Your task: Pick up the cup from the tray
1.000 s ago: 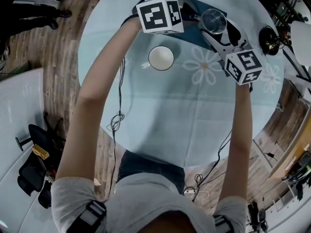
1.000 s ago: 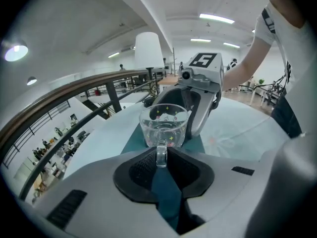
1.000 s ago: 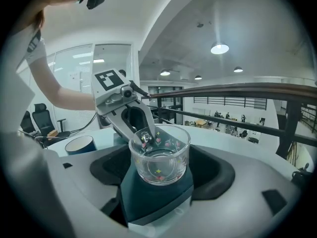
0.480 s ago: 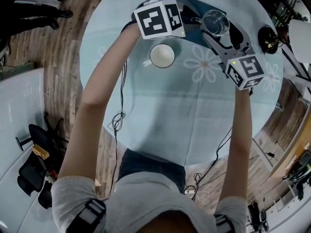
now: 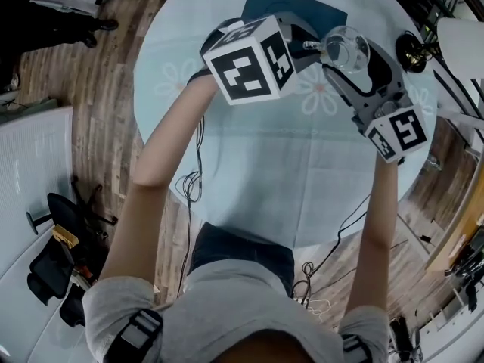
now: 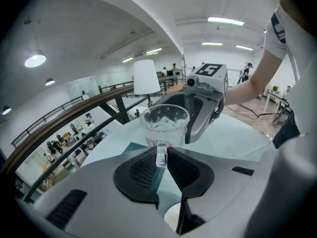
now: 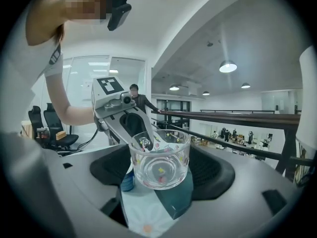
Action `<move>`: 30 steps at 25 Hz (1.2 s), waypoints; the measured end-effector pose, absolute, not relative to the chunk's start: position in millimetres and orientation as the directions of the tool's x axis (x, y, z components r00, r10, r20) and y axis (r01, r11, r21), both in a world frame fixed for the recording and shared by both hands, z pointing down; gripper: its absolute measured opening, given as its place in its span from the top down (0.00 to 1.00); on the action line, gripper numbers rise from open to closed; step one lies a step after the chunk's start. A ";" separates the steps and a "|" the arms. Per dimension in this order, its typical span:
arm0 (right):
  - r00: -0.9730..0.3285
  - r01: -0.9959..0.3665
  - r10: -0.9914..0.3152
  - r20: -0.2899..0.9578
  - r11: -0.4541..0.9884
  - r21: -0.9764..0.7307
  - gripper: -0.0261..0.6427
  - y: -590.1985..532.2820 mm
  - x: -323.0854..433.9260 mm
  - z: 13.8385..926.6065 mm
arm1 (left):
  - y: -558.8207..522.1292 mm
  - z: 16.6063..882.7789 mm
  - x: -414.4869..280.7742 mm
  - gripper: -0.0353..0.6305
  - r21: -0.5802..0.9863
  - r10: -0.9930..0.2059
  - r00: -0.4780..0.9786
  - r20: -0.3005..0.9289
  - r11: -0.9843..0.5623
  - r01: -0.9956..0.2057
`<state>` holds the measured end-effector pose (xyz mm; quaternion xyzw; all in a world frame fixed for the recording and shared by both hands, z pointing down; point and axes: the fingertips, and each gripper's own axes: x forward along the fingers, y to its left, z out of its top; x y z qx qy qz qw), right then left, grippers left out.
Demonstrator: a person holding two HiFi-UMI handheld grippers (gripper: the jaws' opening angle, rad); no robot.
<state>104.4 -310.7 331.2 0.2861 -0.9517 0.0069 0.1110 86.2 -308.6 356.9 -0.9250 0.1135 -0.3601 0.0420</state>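
Observation:
A clear glass cup (image 5: 342, 46) with small coloured dots hangs above the round table, held between both grippers. My left gripper (image 5: 311, 45) is shut on the cup's handle (image 6: 161, 155), which stands pinched between its dark pads. From the opposite side, my right gripper (image 5: 355, 60) is shut on the cup's body (image 7: 159, 165), one jaw on each side. The dark teal tray (image 5: 291, 4) lies on the table below and beyond the cup. In the right gripper view the tray (image 7: 177, 198) shows under the glass.
A pale blue tablecloth with daisy prints (image 5: 249, 172) covers the table. A white mug (image 6: 173, 218) shows just below my left jaws; the left marker cube hides it in the head view. A white lampshade (image 6: 146, 77) and a black object (image 5: 414, 55) stand at the table's right edge.
Both grippers have risen together with the glass cup, off the tray and nearer the head camera. The white mug has gone out of sight behind the left cube.

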 end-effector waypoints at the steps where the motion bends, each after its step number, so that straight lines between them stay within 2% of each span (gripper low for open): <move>1: -0.820 -0.535 -0.531 0.214 0.844 0.044 0.48 -302.0 103.9 331.1 | -299.7 356.4 85.5 0.85 -0.157 -0.254 0.710 0.656 -0.967 -0.201; 12: -0.901 -0.403 -0.383 0.204 0.913 -0.065 0.48 -227.5 109.0 364.9 | -216.0 392.4 92.5 0.84 -0.013 -0.351 0.669 0.656 -0.891 -0.454; 20: -0.896 -0.337 -0.308 0.319 0.941 -0.039 0.48 -215.5 102.7 412.4 | -199.6 438.7 88.9 0.84 -0.011 -0.466 0.596 0.654 -0.793 -0.609; 25: -0.869 -0.365 -0.322 0.375 0.930 -0.047 0.48 -233.0 100.6 444.4 | -209.9 464.9 81.9 0.85 0.013 -0.536 0.530 0.657 -0.695 -0.719; 30: -0.863 -0.367 -0.306 0.401 0.926 -0.085 0.48 -245.0 98.8 469.8 | -219.8 487.4 79.9 0.85 0.008 -0.550 0.487 0.678 -0.657 -0.754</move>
